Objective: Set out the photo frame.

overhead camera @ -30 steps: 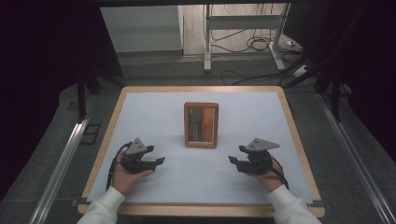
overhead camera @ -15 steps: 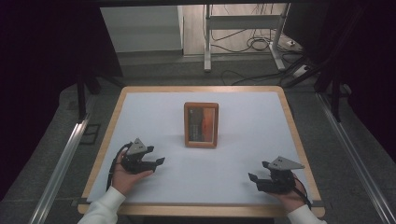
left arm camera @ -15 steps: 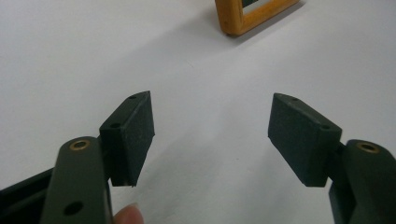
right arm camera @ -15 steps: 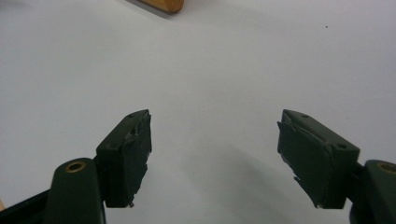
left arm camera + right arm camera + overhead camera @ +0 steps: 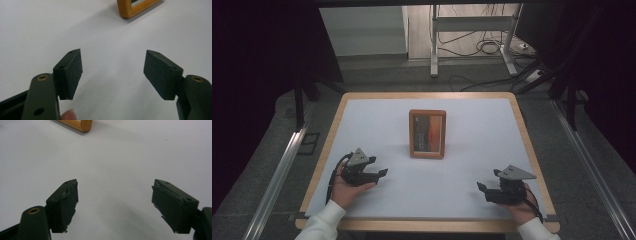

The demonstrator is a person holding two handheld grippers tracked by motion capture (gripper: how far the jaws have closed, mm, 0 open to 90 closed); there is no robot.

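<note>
We rest both claws low on the white worktop [image 5: 377,125], well apart from the wooden picture frame [image 5: 427,133] lying flat at its middle. Our left claw [image 5: 381,173] is released and empty; our right claw [image 5: 482,188] has just been opening, nothing between its jaws, likely readying an approach from either side.

picture frame [image 5: 136,8] cropped by top edge; photo indistinct

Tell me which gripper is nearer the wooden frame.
Left. The left gripper sits just below and left of the frame, jaws open and empty. The right gripper is farther off, low and right near the table's front edge, its jaws just opened, also empty.
</note>
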